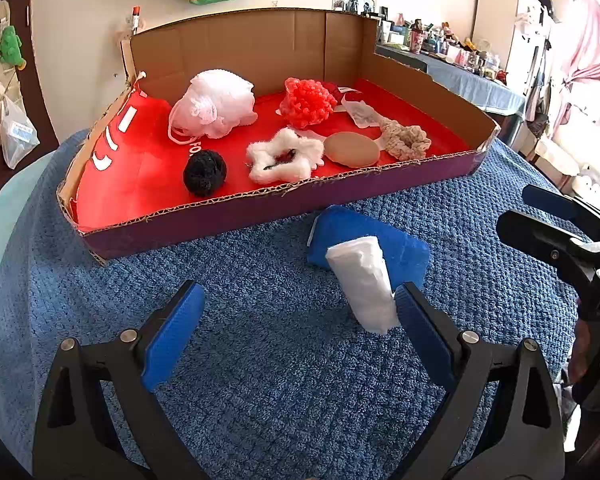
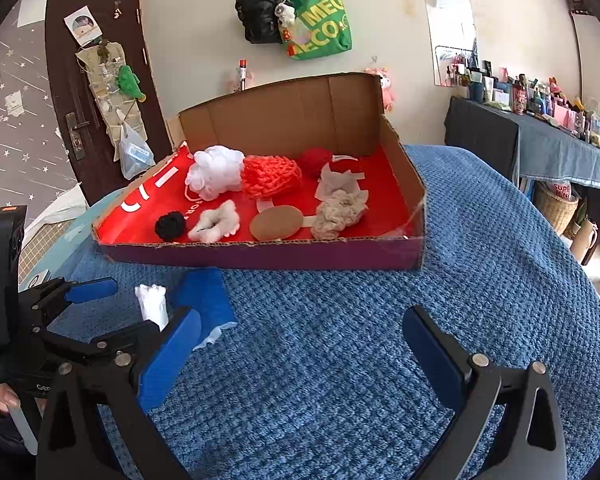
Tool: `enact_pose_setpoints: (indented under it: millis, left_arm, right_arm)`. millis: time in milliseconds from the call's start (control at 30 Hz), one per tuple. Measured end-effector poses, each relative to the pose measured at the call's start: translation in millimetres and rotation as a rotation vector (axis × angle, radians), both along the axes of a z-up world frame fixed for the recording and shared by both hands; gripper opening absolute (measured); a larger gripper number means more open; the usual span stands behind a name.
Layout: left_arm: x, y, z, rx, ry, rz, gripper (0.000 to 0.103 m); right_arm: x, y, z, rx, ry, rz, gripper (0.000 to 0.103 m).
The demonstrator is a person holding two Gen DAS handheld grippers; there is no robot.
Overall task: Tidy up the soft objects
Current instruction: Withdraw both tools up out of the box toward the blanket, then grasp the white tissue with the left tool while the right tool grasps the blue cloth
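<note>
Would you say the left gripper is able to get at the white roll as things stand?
Probably yes. The left gripper is open and the white roll lies on the blue blanket just ahead, close to its right finger, leaning on a blue cloth. Nothing lies between; it would need to shift slightly right.

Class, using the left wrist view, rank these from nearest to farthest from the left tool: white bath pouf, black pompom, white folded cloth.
1. White folded cloth, on the blanket beside the tool's right finger.
2. Black pompom, front of the box.
3. White bath pouf, back left of the box.
</note>
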State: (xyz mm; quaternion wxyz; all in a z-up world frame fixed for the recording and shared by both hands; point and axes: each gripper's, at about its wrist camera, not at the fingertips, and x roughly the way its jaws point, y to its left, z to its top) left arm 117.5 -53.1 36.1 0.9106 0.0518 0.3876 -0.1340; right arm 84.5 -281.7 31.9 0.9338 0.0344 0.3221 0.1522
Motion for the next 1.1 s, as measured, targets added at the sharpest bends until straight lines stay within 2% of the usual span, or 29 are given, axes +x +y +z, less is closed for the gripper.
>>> enact_pose_setpoints:
  millis: [200,300,500,600,700,800,900,1000,1100]
  left_arm:
    - [-7.4,14.9,0.7,-0.002,0.0,0.039,0.097]
    - [-12.3,25.5,5.2,-0.029,0.001,0.066,0.097]
    - [-13.6,16.0,2.8,-0.063,0.022,0.026,0.097]
    - [-9.6,5.6,-8.7,-0.036,0.049,0.007,0.097]
    - [-6.0,6.7,-17.0,0.023,0.056,0.013,0.097]
    - [-7.5,25.6,-13.3,0.025,0.041,0.04,0.097]
    - [-9.8,52.8,-9.7,0.067,0.02,0.105,0.097]
    - [-13.4,71.4,-4.5,0.023,0.022,0.122,0.097]
    - [-16.7,70.3,-0.2,-0.022,0.027,0.083,0.097]
  right_arm:
    - [1.8,-3.7,-1.0,0.0,0.007,-0.001,0.103]
    - [3.1,-0.4,-1.7,0.002,0.01,0.009,0.103]
    - [3.8,5.8,-2.0,-0.001,0.008,0.02,0.103]
    - [2.6,6.4,-2.3,-0.003,0.009,0.022,0.103]
    - [1.3,6.8,-3.4,-0.012,0.015,0.023,0.103]
    - [0.3,6.8,-4.1,-0.013,0.019,0.024,0.103]
    - [0.0,6.8,-4.4,-0.013,0.019,0.024,0.103]
    - [0.3,7.5,-4.9,-0.004,0.02,0.033,0.103]
    - [2.1,11.3,-5.5,-0.001,0.02,0.051,0.103]
